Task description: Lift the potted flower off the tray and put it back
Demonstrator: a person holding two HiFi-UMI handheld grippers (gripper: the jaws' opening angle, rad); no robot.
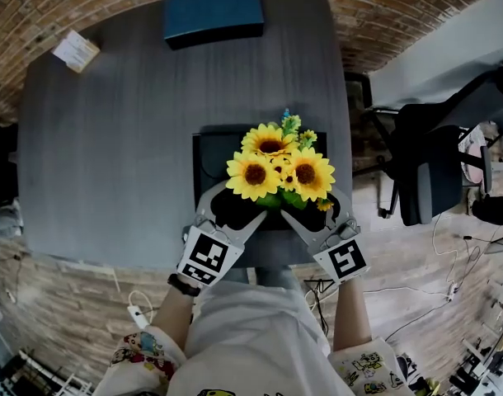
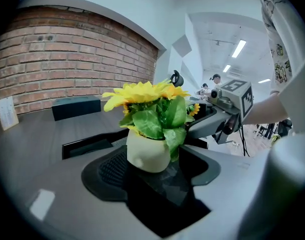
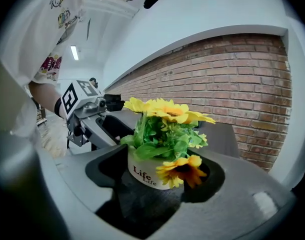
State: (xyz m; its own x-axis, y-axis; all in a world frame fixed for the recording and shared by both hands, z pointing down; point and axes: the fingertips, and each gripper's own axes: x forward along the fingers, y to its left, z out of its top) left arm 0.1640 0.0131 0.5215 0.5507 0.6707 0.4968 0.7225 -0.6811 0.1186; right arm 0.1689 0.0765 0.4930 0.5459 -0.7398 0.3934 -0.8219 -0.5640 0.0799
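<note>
Potted flower (image 1: 278,172): one, over the near half of the black tray (image 1: 210,151), which lies on the dark grey table (image 1: 103,139). The base of the cream pot (image 3: 145,173) is hidden behind the jaws, so I cannot tell for certain that it bears on the tray, though it looks set down. Three large sunflower heads show from above, and a fourth, smaller one hangs low on the side in the right gripper view. The blooms and leaves look artificial: soft, springy, no good to hold. The pot looks stiff, smooth and probably a bit slick. I judge the whole thing light but top-heavy, and chippable if dropped. Best hold is on the pot wall below the leaves, from opposite sides. The left gripper (image 1: 235,206) comes in from the near left and the right gripper (image 1: 317,209) from the near right. Each has its jaws spread wide with the pot between them. No pad visibly presses on the pot, so I read neither as gripping. Counts: one tray, two grippers, one dark blue box (image 1: 212,13) at the far table edge, one small card (image 1: 76,50) at the far left corner, and one office chair (image 1: 437,163) off to the right.
</note>
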